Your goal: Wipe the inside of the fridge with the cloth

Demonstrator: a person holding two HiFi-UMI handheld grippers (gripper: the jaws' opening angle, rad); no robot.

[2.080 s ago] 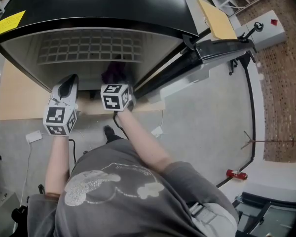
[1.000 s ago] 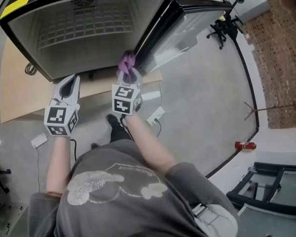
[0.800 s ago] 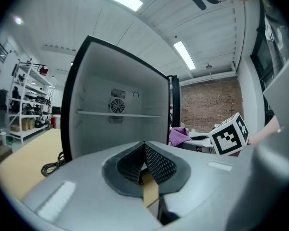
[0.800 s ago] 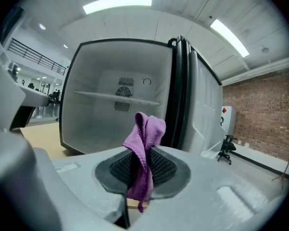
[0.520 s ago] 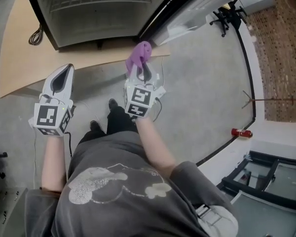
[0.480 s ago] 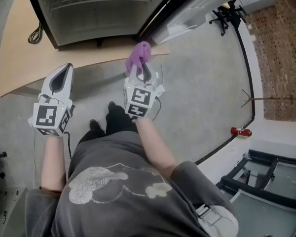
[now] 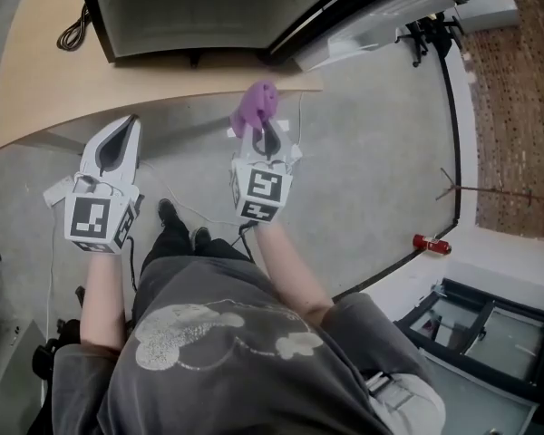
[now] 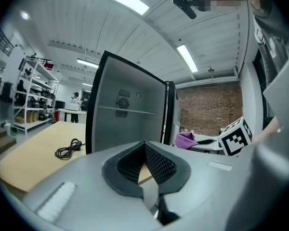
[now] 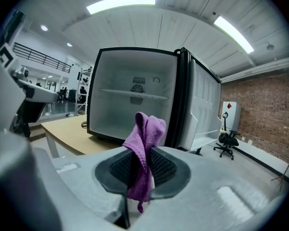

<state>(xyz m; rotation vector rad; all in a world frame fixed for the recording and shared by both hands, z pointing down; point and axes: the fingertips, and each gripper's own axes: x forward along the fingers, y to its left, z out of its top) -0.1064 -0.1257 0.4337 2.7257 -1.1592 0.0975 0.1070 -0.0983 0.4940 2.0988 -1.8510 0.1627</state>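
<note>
The open black fridge (image 7: 199,7) stands on a low wooden platform (image 7: 36,89), its pale inside bare and its door (image 7: 372,12) swung right. Both grippers are held outside it, over the floor. My right gripper (image 7: 265,139) is shut on a purple cloth (image 7: 256,107) that sticks up bunched beyond the jaws. In the right gripper view the cloth (image 9: 144,148) hangs between the pads in front of the fridge (image 9: 135,105). My left gripper (image 7: 116,148) is to the left, its jaws together with nothing in them. The left gripper view shows the fridge (image 8: 125,124) ahead.
A coiled black cable (image 7: 72,34) lies on the platform left of the fridge. An office chair (image 7: 432,30) stands past the door. A red object (image 7: 431,244) lies on the grey floor at right. The person's feet (image 7: 177,225) are below the grippers.
The right gripper has come out of the fridge with the cloth. Both grippers and the person have backed away, and the fridge now sits farther off at the top.
</note>
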